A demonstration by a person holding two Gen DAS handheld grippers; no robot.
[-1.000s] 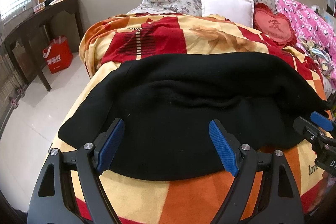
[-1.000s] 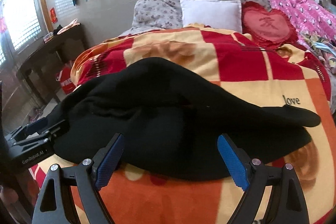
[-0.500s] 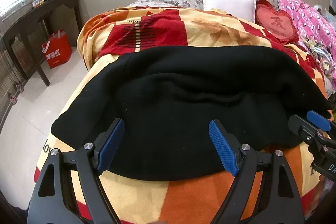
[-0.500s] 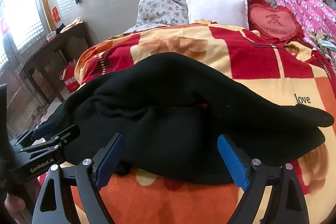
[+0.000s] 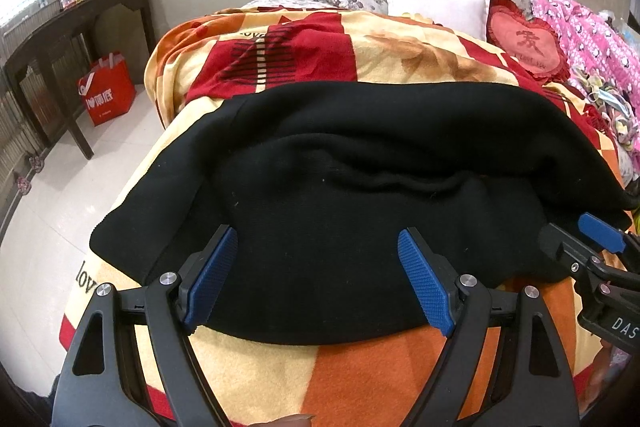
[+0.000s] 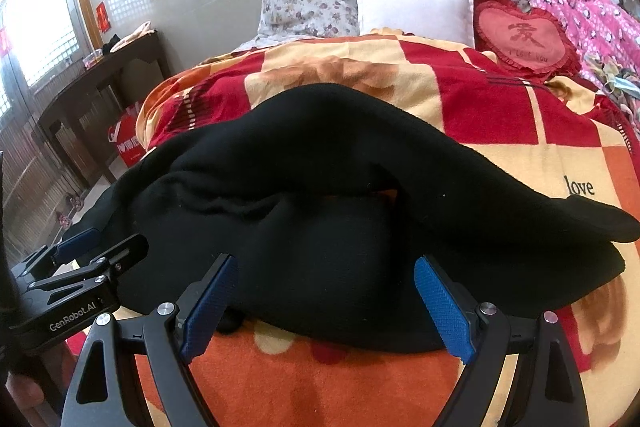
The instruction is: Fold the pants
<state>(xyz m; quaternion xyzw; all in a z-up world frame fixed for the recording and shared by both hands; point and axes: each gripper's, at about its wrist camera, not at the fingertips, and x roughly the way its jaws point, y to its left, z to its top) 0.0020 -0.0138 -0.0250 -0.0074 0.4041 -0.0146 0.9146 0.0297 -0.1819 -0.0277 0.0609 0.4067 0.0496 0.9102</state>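
Black pants point(image 5: 340, 195) lie across the patterned blanket at the foot of the bed, folded over with a bulging upper layer point(image 6: 328, 163). In the left wrist view my left gripper point(image 5: 320, 275) hangs open just above their near edge, blue pads wide apart and holding nothing. My right gripper point(image 6: 326, 301) is open too, hovering over the near hem further right. Each gripper shows in the other's view: the right gripper point(image 5: 588, 247) at the right edge, the left gripper point(image 6: 88, 255) at the left. One pants end point(image 6: 592, 223) tapers out to the right.
The orange, red and cream blanket point(image 5: 360, 375) covers the bed. A white pillow point(image 5: 436, 3), floral pillows and a red heart cushion point(image 5: 524, 43) sit at the head, pink bedding point(image 6: 600, 15) on the right. A dark wooden table point(image 5: 60, 39) and red bag point(image 5: 106, 89) stand on the left floor.
Both grippers have drawn back and risen slightly from the pants, staying open. The pants lie as before.
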